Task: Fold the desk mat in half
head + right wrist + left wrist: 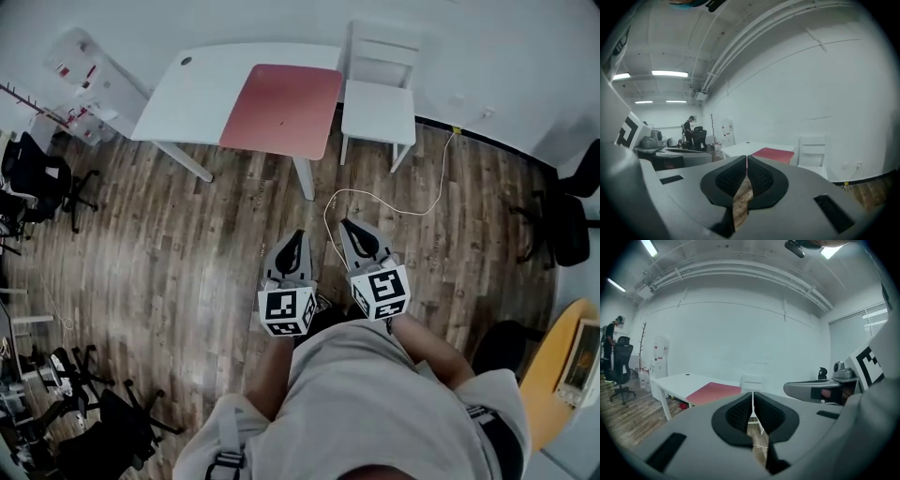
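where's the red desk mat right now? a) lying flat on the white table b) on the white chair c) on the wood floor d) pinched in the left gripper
a: the red desk mat lies flat on the white table, next to the white chair.

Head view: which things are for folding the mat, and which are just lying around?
For the job: red desk mat, white table, left gripper, right gripper.
Just lying about: white chair, white cable, black office chair.
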A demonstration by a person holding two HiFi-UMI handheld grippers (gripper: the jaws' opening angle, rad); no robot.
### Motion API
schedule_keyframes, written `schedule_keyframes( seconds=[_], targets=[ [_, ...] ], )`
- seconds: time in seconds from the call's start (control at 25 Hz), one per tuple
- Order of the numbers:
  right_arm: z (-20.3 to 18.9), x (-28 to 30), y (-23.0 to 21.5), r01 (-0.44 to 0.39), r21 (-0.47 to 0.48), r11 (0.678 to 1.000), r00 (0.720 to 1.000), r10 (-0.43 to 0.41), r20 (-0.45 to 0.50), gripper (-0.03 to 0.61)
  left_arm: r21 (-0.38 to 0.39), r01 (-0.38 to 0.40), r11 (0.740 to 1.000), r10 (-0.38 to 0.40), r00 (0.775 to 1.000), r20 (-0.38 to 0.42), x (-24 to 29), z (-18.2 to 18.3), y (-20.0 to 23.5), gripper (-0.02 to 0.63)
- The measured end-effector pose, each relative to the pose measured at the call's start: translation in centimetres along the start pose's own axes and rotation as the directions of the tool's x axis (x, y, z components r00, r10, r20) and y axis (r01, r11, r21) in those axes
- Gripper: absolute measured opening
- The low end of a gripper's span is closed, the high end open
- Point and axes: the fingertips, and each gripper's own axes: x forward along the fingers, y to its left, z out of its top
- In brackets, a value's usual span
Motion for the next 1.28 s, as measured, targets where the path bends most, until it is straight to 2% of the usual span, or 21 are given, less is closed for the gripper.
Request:
schedule_keyframes(
  seconds=[0.12, 0.28, 0.44, 0.64, 0.72, 0.96, 1.12, 1.28],
  targets=[
    [0.1, 1.1, 1.2, 0.009, 0.056, 0.998, 1.000, -0.008, -0.016, 0.041, -0.021, 0.017, 1.000, -0.018, 1.000, -0.017, -0.2, 0.1, 2.2, 0.023],
    [-0.7, 1.2, 1.9, 0.009, 0.061, 0.998, 1.000, -0.007, -0.029, 0.041, -0.045, 0.031, 0.999, -0.033, 0.999, -0.041, -0.2, -0.8, 3.0, 0.023],
    [-1.8, 2.5, 1.0, 0.010, 0.072, 0.997, 0.998, -0.006, -0.056, 0.041, -0.044, 0.042, 0.998, -0.045, 0.996, -0.075, 1.1, -1.8, 3.5, 0.023],
    [-1.8, 5.9, -0.5, -0.029, 0.034, 0.999, 0.998, 0.031, -0.061, 0.041, -0.030, 0.069, 0.997, -0.072, 0.989, -0.127, 4.0, -2.4, 4.7, 0.023],
    [-2.2, 7.4, -1.5, -0.040, 0.047, 0.998, 0.996, 0.044, -0.078, 0.041, -0.022, 0.076, 0.997, -0.079, 0.986, -0.148, 5.8, -2.7, 5.1, 0.023],
    [-4.4, 12.5, -5.2, -0.013, 0.136, 0.991, 0.987, 0.034, -0.155, 0.041, 0.001, 0.106, 0.994, -0.103, 0.970, -0.221, 11.6, -3.6, 6.6, 0.023],
    [-6.8, 16.0, -8.4, 0.033, 0.258, 0.965, 0.968, 0.033, -0.249, 0.041, -0.007, 0.112, 0.994, -0.109, 0.951, -0.291, 15.7, -5.0, 7.6, 0.023],
    [-8.3, 19.1, -11.0, 0.046, 0.325, 0.945, 0.964, 0.043, -0.262, 0.041, 0.004, 0.103, 0.995, -0.095, 0.935, -0.343, 19.2, -6.7, 8.7, 0.023]
  ],
)
